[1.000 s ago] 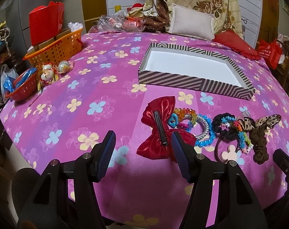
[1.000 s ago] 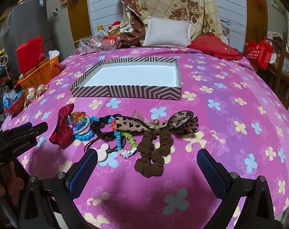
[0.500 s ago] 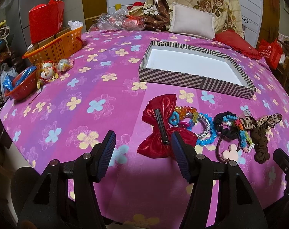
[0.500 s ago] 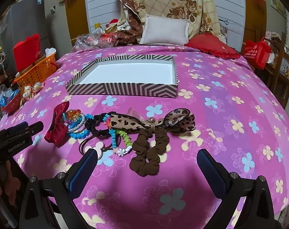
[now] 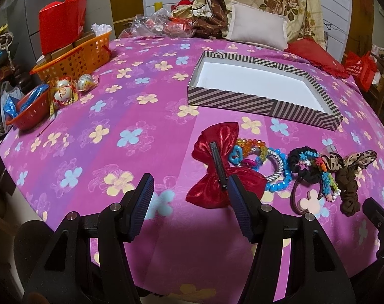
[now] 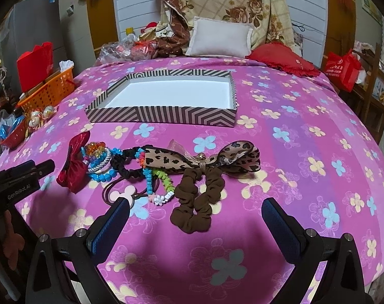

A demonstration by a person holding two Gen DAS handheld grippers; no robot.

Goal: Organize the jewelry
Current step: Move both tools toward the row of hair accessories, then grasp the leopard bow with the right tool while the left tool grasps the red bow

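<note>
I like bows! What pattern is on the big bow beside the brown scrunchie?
Leopard print, dark spots on tan bow; clearest in the right wrist view.

- Orange basket (image 5: pixel 75 57) at the bed's left edge, red bag (image 5: pixel 61 22) behind it.
- Small red basket (image 5: pixel 27 111) nearer, two wrapped eggs (image 5: pixel 74 87) beside it.
- Pale pillow (image 6: pixel 221 38) and red cushion (image 6: pixel 283 59) at the far end.
- Pink flowered bedspread (image 6: pixel 306 147).

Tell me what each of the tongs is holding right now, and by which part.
Nothing is held. The left tongs and the right tongs are both open above the bedspread, and the red bow and brown scrunchie lie untouched.
</note>
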